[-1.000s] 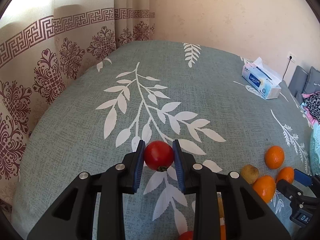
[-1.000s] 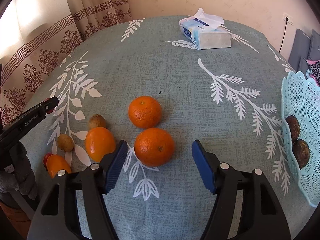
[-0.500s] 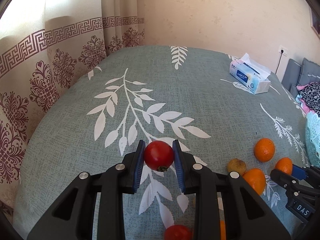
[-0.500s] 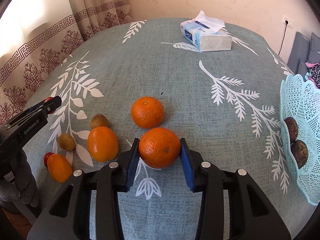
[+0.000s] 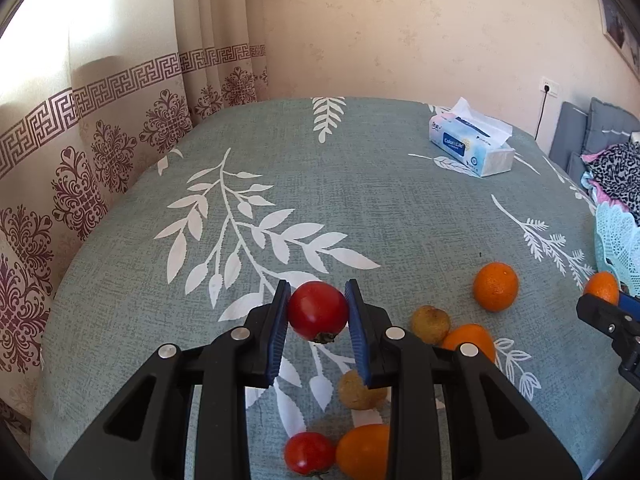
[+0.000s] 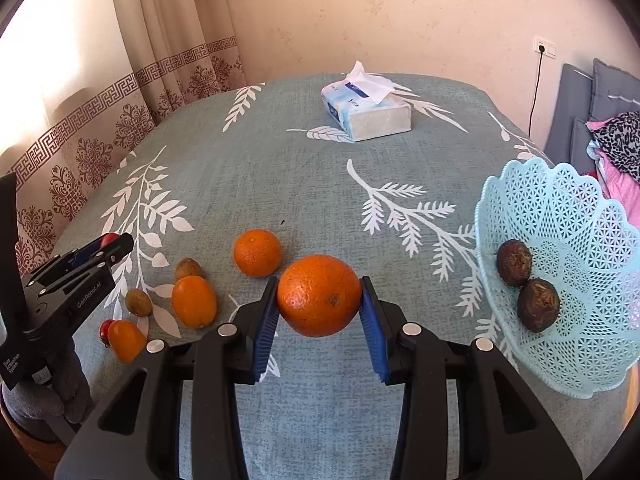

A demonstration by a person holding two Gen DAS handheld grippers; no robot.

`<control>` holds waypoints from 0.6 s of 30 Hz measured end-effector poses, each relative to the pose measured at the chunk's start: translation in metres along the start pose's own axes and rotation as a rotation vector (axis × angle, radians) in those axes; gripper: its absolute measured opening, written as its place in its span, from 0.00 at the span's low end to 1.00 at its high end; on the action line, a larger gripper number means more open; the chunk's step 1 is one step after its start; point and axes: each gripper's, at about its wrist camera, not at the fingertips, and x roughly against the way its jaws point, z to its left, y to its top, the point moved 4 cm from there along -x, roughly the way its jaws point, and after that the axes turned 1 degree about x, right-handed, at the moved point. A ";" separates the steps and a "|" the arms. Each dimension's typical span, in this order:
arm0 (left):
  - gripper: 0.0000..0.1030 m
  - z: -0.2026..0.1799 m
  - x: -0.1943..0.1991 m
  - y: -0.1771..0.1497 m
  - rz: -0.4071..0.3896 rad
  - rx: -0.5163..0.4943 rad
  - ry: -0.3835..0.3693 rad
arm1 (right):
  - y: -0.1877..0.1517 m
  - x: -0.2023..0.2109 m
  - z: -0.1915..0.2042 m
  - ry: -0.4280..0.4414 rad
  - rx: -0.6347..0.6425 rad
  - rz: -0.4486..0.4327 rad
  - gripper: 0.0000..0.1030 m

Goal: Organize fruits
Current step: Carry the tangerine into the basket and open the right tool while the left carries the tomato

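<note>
My left gripper is shut on a red tomato and holds it above the tablecloth. My right gripper is shut on a large orange, lifted off the table. A light blue lattice basket stands at the right with two dark brown fruits inside. On the cloth lie another orange, an oval orange fruit, two small brown fruits, a small orange fruit and a second tomato.
A tissue box sits at the far side of the round table. Patterned curtains hang left. A grey sofa with clothes is at the right, beyond the basket.
Both grippers have risen with their fruit. The right gripper closed on the large orange and lifted it off the cloth; the basket is now nearer in its view.
</note>
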 end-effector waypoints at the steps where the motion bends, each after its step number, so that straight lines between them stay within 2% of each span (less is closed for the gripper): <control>1: 0.27 -0.003 0.002 0.001 -0.002 -0.007 -0.002 | 0.000 0.003 -0.003 -0.002 -0.005 -0.007 0.39; 10: 0.27 -0.038 0.016 -0.002 0.000 -0.059 -0.044 | -0.001 0.026 -0.037 -0.035 -0.066 -0.054 0.39; 18: 0.27 -0.069 0.026 -0.001 -0.003 -0.109 -0.076 | -0.005 0.043 -0.069 -0.120 -0.099 -0.098 0.39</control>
